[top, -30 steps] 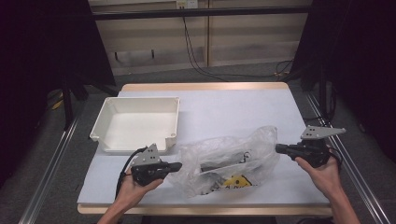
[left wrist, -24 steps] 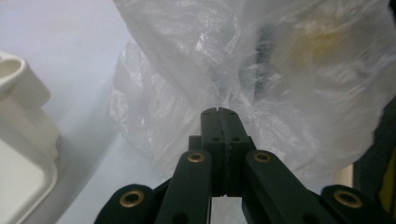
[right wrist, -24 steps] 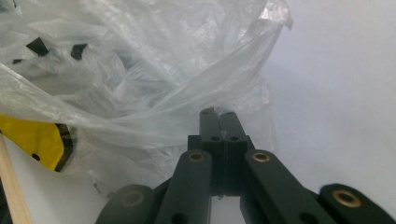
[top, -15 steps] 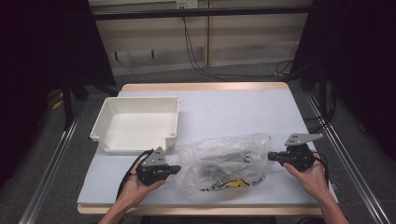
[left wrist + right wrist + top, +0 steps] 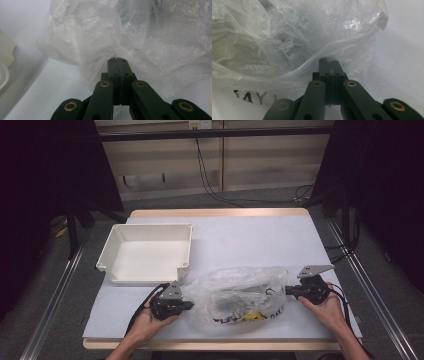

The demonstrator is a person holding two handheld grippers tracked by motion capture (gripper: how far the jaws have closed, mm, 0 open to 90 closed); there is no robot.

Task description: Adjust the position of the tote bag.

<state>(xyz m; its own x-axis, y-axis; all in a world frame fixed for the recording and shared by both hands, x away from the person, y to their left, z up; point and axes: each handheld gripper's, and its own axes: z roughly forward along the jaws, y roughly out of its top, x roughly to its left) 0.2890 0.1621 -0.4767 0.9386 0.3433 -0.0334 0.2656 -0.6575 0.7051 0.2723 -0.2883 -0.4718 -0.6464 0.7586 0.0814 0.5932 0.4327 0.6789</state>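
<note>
- Lying on the near half of the desk (image 5: 280, 245), the clear plastic bag (image 5: 240, 297) is sitting just in front of the white tray (image 5: 145, 252), with dark contents and yellow printing showing through its film.
- Pinching the bag's left end, the left hand-held gripper (image 5: 189, 306) is holding its jaws clenched on a gathered fold of film, as the left gripper view shows (image 5: 117, 59).
- Gripping the opposite end, the right hand-held gripper (image 5: 289, 291) is likewise clenched on a ridge of film (image 5: 328, 59); each tool is pointing inward toward the other.
- Judging from the crumpled, sagging surface, the bag is behaving as a soft, limp, light skin around a loose and probably heavier load; the film is likely slippery and may be stretching or tearing under a narrow pinch.
- Taking hold at bunched folds near the two ends, as is being done here, looks sounder than a single thin layer, since gathered film is giving the pads more to bite.
- Lifting unevenly is risking the contents sliding toward the lower end.
</note>
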